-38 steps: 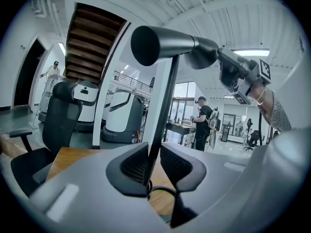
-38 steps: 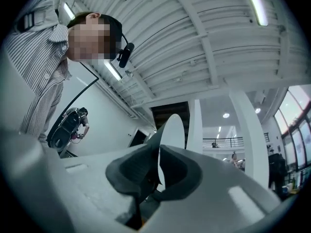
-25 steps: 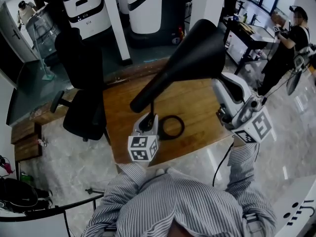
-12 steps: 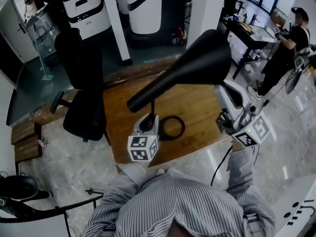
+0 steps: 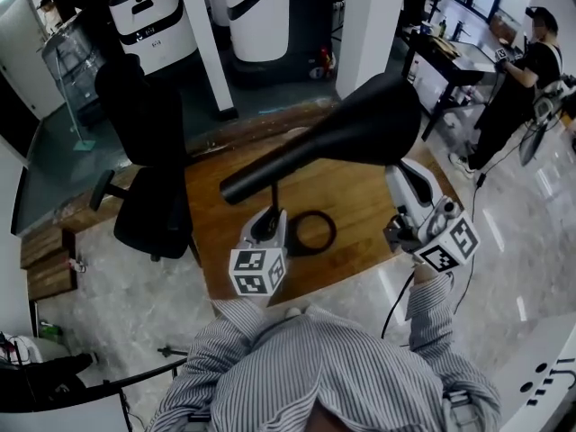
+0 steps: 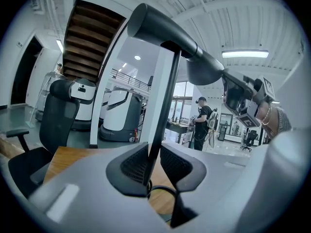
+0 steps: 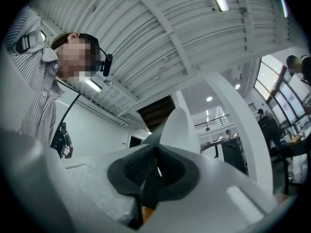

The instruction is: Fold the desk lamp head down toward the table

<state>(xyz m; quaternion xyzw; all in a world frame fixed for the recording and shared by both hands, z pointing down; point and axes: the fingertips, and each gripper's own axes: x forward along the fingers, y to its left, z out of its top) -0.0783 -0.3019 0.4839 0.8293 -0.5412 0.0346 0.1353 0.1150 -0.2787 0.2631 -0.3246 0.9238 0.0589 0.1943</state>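
A black desk lamp stands on the wooden table (image 5: 351, 201). It has a ring base (image 5: 311, 232), a thin upright stem (image 5: 274, 196) and a long cone head (image 5: 360, 131) that slants from lower left to upper right. My left gripper (image 5: 270, 216) is shut on the stem, which shows as a dark rod (image 6: 163, 115) between its pads (image 6: 133, 164). My right gripper (image 5: 396, 167) holds the wide rim of the head from below. In the right gripper view the rim (image 7: 177, 130) is pinched between the pads (image 7: 133, 169), and these jaws have just closed a little tighter on it.
A black office chair (image 5: 148, 151) stands left of the table. White machines (image 5: 148, 16) and pillars line the back. A person (image 5: 531, 61) stands by a desk (image 5: 450, 61) at the far right. A cable (image 5: 400, 295) hangs off the table's near right edge.
The lamp head has tipped lower, its wide end coming down with my right gripper, which has also rolled. My left gripper and the stem have stayed in place.
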